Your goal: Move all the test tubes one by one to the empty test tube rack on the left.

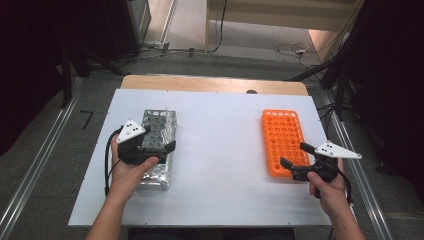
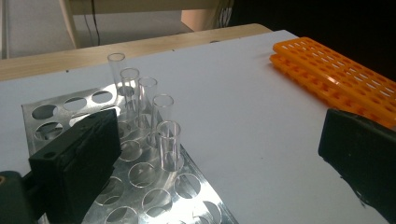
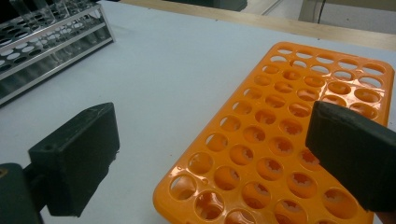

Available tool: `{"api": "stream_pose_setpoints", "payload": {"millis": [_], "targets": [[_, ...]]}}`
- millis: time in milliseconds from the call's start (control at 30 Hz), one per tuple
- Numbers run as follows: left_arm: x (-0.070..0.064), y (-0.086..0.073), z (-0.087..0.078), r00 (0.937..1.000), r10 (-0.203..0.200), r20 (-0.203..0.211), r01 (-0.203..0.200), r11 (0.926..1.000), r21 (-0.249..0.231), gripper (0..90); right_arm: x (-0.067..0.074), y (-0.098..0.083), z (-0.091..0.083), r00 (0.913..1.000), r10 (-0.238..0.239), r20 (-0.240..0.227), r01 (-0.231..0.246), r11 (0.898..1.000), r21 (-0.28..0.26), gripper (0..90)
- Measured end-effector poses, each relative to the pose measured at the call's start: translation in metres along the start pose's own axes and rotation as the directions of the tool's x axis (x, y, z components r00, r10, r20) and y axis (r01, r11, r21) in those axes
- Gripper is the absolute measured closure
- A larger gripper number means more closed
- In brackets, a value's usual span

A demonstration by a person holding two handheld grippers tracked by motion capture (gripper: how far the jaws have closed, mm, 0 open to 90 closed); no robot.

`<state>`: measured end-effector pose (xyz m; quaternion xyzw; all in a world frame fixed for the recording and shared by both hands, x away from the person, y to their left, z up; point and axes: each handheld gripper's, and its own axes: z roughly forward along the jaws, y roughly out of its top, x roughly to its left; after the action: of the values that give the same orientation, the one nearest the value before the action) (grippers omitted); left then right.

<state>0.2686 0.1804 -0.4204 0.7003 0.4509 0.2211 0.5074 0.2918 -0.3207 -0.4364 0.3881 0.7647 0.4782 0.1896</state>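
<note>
The left tongs [image 2: 205,154] are hanging with jaws apart over the metal rack [image 2: 70,105] near the surface's left edge, the nearest upright tube [image 2: 169,145] standing between them; right tongs [image 3: 210,163] are likewise gaping.

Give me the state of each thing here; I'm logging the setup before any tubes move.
Left gripper: open, over the metal rack, holding nothing.
Right gripper: open, at the orange rack's near end, holding nothing.
Metal rack: flat on the table, holding five tubes.
Clear tubes: upright in one row, look empty.
Orange rack: flat, holes empty.
</note>
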Motion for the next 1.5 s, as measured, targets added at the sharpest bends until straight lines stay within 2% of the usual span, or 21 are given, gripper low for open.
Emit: {"api": "stream_pose_setpoints", "payload": {"millis": [67, 300, 567, 900, 1067, 1267, 1333, 1500], "targets": [[0.000, -0.001, -0.003, 1.0000, -0.004, 0.004, 0.004, 1.0000, -0.007, 0.0, 0.000, 0.000, 0.000, 1.0000, 0.001, 0.000, -0.001, 1.000, -0.001, 1.2], [-0.001, -0.008, -0.018, 0.9998, 0.021, 0.003, -0.021, 0.9994, -0.027, 0.0, -0.002, -0.001, -0.001, 1.0000, 0.003, 0.003, -0.003, 1.000, 0.001, 1.2], [0.004, -0.019, -0.037, 1.0000, 0.009, 0.004, -0.009, 0.9980, -0.063, 0.0, -0.003, -0.002, -0.001, 1.0000, 0.001, 0.006, -0.001, 1.000, 0.000, 1.3], [0.006, -0.031, -0.057, 0.9999, 0.015, 0.000, -0.015, 0.9948, -0.100, 0.0, -0.004, -0.004, 0.000, 0.9999, 0.005, 0.012, -0.005, 1.000, 0.004, 1.2], [0.009, -0.039, -0.064, 1.0000, 0.002, 0.009, -0.001, 0.9937, -0.112, 0.0, -0.005, -0.005, 0.000, 0.9999, 0.005, 0.014, -0.005, 1.000, 0.005, 1.2], [0.013, -0.043, -0.072, 0.9999, 0.010, 0.007, -0.009, 0.9923, -0.124, 0.0, -0.009, -0.008, -0.001, 0.9998, 0.004, 0.018, -0.004, 1.000, 0.000, 1.2], [0.016, -0.044, -0.074, 0.9999, -0.001, 0.017, 0.004, 0.9909, -0.135, 0.0, -0.011, -0.010, -0.001, 0.9998, 0.001, 0.019, -0.001, 1.000, -0.006, 1.2], [0.018, -0.045, -0.073, 0.9998, -0.005, 0.021, 0.008, 0.9911, -0.133, 0.0, -0.018, -0.014, -0.001, 0.9997, 0.011, 0.022, -0.011, 1.000, -0.007, 1.2]]}}
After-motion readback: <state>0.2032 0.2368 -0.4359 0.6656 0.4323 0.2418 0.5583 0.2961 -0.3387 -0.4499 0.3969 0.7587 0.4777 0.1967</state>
